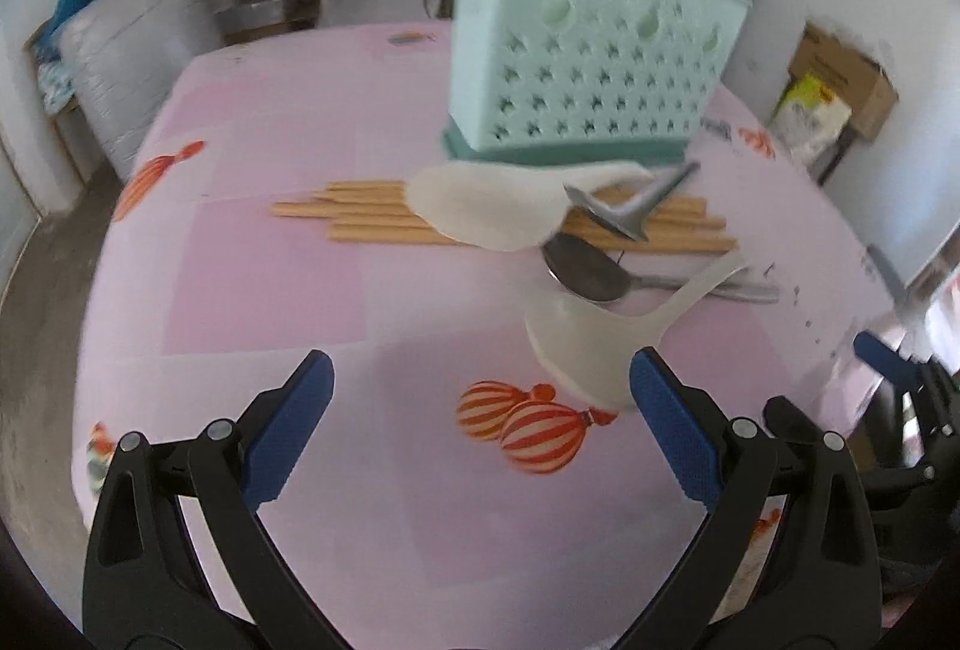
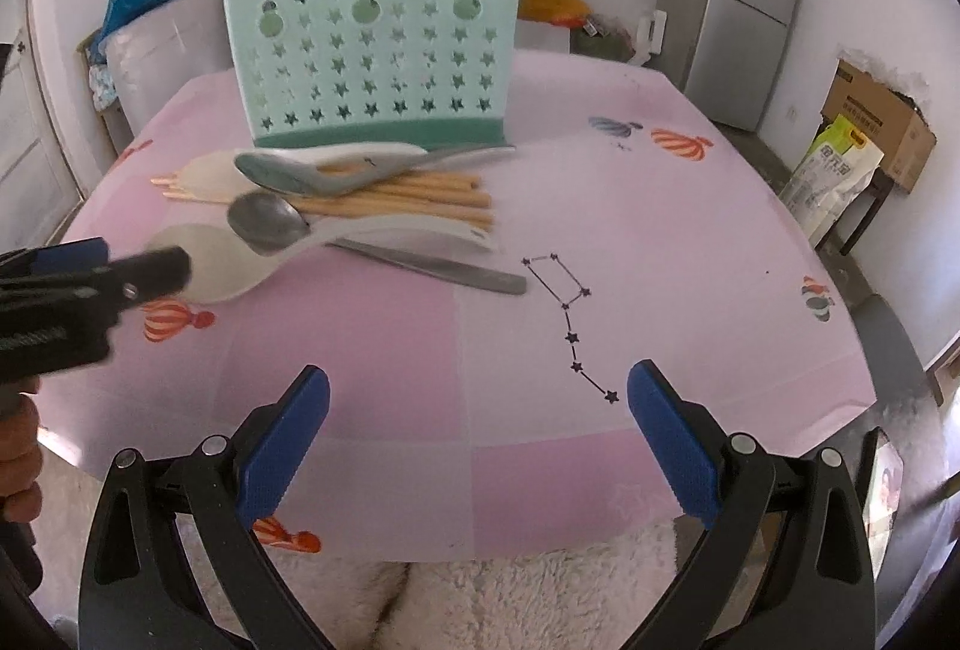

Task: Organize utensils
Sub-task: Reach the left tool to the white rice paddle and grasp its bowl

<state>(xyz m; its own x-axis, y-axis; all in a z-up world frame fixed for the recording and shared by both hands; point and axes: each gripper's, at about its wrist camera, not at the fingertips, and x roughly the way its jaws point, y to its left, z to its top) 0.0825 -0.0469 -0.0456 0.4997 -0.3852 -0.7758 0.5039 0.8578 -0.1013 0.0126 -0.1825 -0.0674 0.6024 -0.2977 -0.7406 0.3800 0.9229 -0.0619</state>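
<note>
On the pink table (image 2: 660,242) I count one mint-green utensil holder (image 2: 372,62), standing upright toward the far side, and a single heap of utensils just in front of it. Going left to right in the right wrist view, the heap holds one bundle of wooden chopsticks (image 2: 420,197), too overlapped for me to count singly, two white plastic spoons, two metal spoons and one grey-green ceramic spoon (image 2: 312,176). The upper white spoon (image 2: 207,176) lies across the chopsticks; the lower white spoon (image 2: 216,266) sits nearest me, with one metal spoon (image 2: 267,224) resting on its neck. The second metal spoon (image 1: 624,212) shows best in the left wrist view, tilted on the chopsticks.

My left gripper (image 1: 480,410) hovers low over the table, fingers (image 1: 294,428) spread wide apart and empty, the right fingertip just beside the lower white spoon's bowl. My right gripper (image 2: 480,422) hangs at the table's near edge, well apart from the heap, fingers (image 2: 672,440) likewise wide apart, holding nothing.
</note>
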